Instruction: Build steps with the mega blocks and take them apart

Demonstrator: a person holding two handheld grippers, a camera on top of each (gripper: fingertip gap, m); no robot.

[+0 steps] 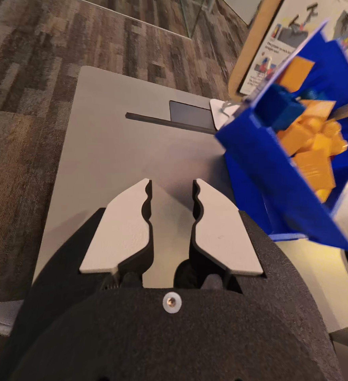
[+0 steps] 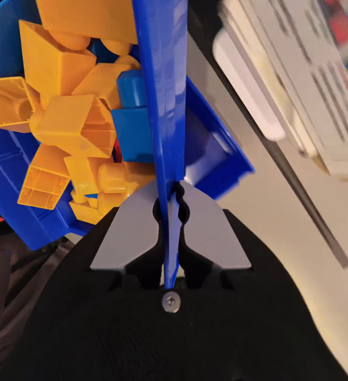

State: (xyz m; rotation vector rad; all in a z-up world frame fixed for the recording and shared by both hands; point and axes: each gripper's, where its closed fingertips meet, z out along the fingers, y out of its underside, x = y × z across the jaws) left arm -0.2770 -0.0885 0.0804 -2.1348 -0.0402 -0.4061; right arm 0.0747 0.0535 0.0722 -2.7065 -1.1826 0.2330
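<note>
A blue plastic bin point(image 2: 8, 181) holds several yellow mega blocks point(image 2: 65, 127) and a blue block point(image 2: 131, 132). My right gripper point(image 2: 174, 185) is shut on the bin's thin blue wall point(image 2: 160, 82) and holds the bin tilted above the table. In the left wrist view the same bin point(image 1: 251, 165) hangs tilted at the right, with yellow blocks point(image 1: 309, 144) and a blue block point(image 1: 280, 109) inside. My left gripper point(image 1: 171, 181) is open and empty over the grey table point(image 1: 111, 144), left of the bin.
The table has a dark slot point(image 1: 169, 122) and a dark rectangular panel point(image 1: 189, 114). An instruction board point(image 1: 272, 61) leans at the back right. Patterned carpet point(image 1: 45, 82) lies beyond the table's left edge. White sheets or trays point(image 2: 292, 103) lie at the right. Spacing between my two grippers at the tips: around 40 cm.
</note>
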